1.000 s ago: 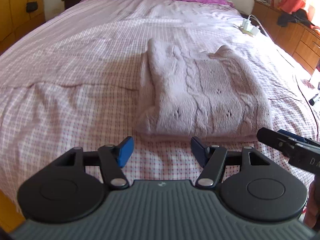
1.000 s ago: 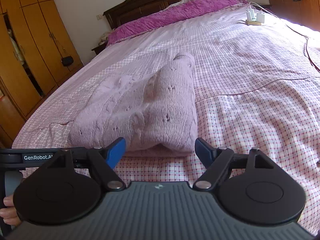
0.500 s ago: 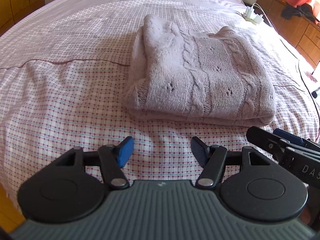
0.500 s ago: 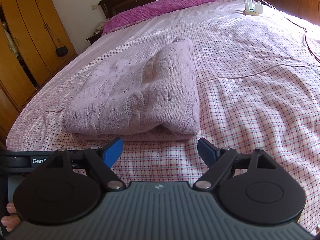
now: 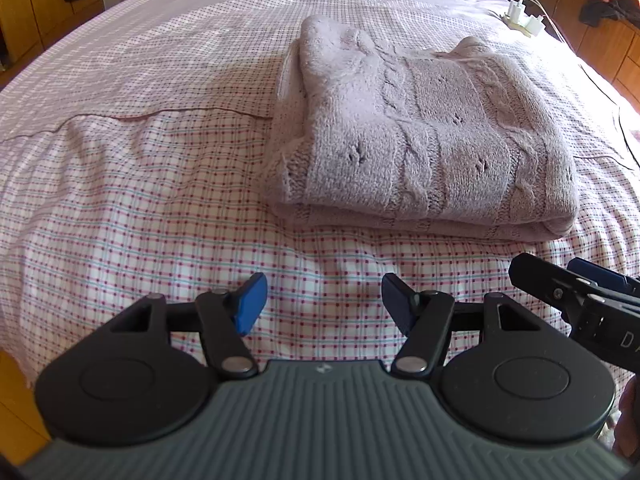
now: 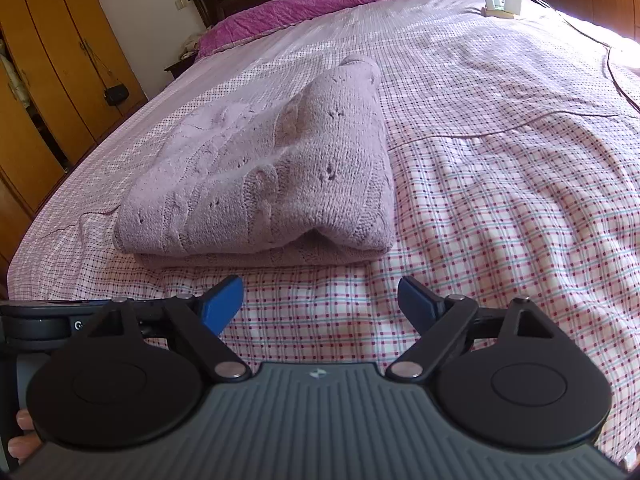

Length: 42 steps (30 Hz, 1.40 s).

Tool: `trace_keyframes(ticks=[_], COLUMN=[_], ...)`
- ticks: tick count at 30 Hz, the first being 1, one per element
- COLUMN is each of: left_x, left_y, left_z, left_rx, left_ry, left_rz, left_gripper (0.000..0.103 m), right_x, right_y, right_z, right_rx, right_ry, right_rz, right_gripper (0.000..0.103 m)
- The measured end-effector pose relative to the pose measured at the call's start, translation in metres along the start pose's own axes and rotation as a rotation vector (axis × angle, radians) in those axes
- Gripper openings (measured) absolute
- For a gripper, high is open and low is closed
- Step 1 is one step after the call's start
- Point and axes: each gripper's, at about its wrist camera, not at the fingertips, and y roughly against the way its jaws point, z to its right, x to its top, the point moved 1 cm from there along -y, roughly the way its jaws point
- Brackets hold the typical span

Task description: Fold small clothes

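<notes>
- The wooden wardrobe (image 6: 44, 80) stands at the far left beside the bed; one door gap shows something pale inside, too dim to tell what. A small black pouch (image 6: 116, 94) hangs against its front.
- The left tongs (image 5: 322, 300) hover over the near edge of the bed (image 5: 140, 200), blue pads set wide apart — nothing between them.
- The folded sweater (image 5: 424, 136) lies on the checked bedcover, ahead of the left tongs and a little to their right, touching neither tool. It is pale mauve knit with cable ribs and small eyelet holes, folded into a thick, roughly rectangular stack; the layered fold edge faces the cameras.
- The right tongs (image 6: 320, 300) also hover over the bedcover just short of the sweater's near edge, pads wide and empty.
- White chargers on a power strip (image 6: 500, 0) sit far back on the bed, a dark cable trailing toward the right edge.
- A wooden dresser (image 5: 592, 36) at the right carries dark and red clothes.
</notes>
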Motion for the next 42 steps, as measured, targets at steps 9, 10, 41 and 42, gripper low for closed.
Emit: trace_keyframes(ticks=[9,10,41,42], left_x=[-0.0012,-0.0014,-0.0034,-0.0034], left_y=[0.0007,0.0007,-0.0005,-0.0004], left_z=[0.0061,0.0066,0.0085,0.0086], left_rx=[0.005,0.004,-0.011,-0.01], left_ry=[-0.031,-0.034,-0.051,-0.051], left_rz=[0.004,0.004,-0.001,-0.001], left_gripper=[0.065,0.065,0.065,0.065], right_x=[-0.0008,-0.0009,-0.0003,-0.0002], right_y=[0.0002,0.0002,-0.0028,-0.0027], right_z=[0.0001,0.0003,-0.0023,-0.0024], right_rx=[0.001,0.001,0.004,0.004], right_ry=[-0.004,-0.005,0.003,0.003], right_rz=[-0.001,-0.001,-0.005,-0.005], right_gripper=[0.09,0.09,0.091,0.091])
